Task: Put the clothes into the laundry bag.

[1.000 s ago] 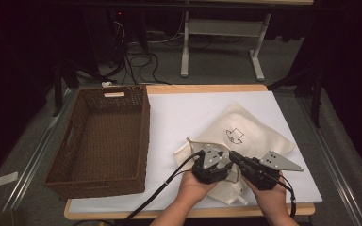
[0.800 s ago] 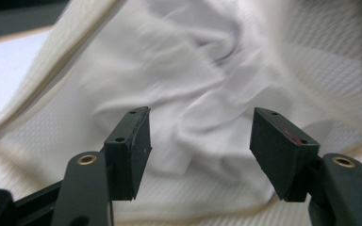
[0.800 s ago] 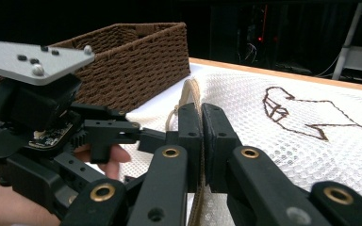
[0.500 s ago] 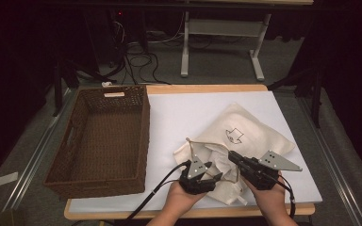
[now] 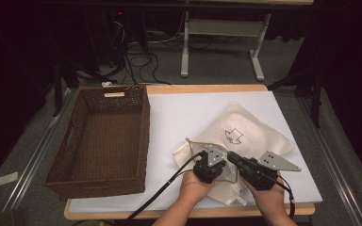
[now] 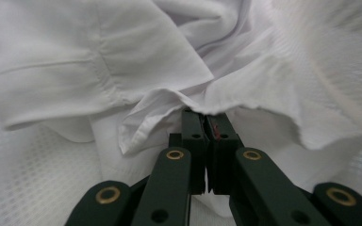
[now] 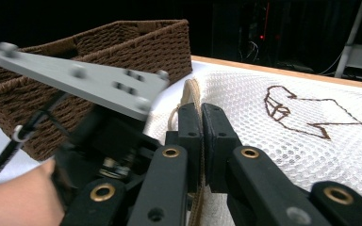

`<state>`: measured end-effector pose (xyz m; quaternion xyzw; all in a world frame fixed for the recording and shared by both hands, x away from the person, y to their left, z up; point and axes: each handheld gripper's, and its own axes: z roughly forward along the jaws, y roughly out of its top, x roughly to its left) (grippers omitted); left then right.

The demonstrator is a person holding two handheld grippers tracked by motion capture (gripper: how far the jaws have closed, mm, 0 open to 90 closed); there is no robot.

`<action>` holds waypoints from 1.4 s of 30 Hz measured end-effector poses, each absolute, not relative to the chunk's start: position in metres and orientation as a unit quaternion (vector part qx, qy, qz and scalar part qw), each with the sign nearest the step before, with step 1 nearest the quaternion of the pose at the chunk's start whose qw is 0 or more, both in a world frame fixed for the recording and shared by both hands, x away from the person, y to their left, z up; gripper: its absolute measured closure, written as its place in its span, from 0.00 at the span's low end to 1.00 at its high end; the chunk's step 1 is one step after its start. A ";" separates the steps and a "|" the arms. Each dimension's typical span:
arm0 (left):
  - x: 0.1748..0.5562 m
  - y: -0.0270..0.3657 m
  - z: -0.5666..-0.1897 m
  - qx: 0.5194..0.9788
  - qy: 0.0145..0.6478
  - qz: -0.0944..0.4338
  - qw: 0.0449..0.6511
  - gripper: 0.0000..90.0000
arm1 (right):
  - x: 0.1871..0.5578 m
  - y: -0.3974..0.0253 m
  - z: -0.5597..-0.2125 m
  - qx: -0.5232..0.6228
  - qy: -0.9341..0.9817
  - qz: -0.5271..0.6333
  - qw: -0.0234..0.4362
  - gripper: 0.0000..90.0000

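A cream mesh bag [image 5: 259, 129] with a dark arrow drawing [image 5: 233, 136] lies on the white table cover, its near end crumpled. My left gripper [image 5: 210, 165] is at the bag's mouth. In the left gripper view it [image 6: 205, 117] is shut on a fold of white cloth [image 6: 122, 70], with mesh [image 6: 37, 179] around it. My right gripper [image 5: 235, 159] sits just to the right. In the right gripper view it [image 7: 201, 115] is shut on the bag's beige drawstring cord [image 7: 188, 92], and the left gripper's grey plate [image 7: 85, 77] shows close by.
An empty brown wicker basket [image 5: 99, 141] stands at the table's left, about a hand's width from the bag. The white cover [image 5: 184, 110] is bare behind the bag. The wooden table edge [image 5: 169, 214] runs just below both hands. Cables trail off the near edge.
My left gripper pulled back and left half a second ago, then returned right and forward to the bag's mouth. The right gripper has hardly moved.
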<state>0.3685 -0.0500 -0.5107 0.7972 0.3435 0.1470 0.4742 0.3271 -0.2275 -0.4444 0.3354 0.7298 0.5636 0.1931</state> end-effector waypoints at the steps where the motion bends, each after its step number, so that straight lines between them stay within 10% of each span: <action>1: 0.369 -0.051 -0.512 0.798 0.345 0.145 0.473 0.97 | 0.327 -0.228 -0.444 0.335 0.730 0.563 0.193 0.98; 11: 0.345 -0.012 -0.501 0.789 0.321 0.141 0.504 0.57 | 0.325 -0.228 -0.446 0.335 0.734 0.559 0.191 0.98; 20: 0.309 0.060 -0.482 0.770 0.334 0.176 0.515 0.57 | 0.320 -0.219 -0.460 0.336 0.770 0.516 0.169 0.98; 42: 0.302 0.067 -0.489 0.747 0.343 0.186 0.538 0.54 | 0.322 -0.195 -0.516 0.349 0.848 0.382 0.118 0.98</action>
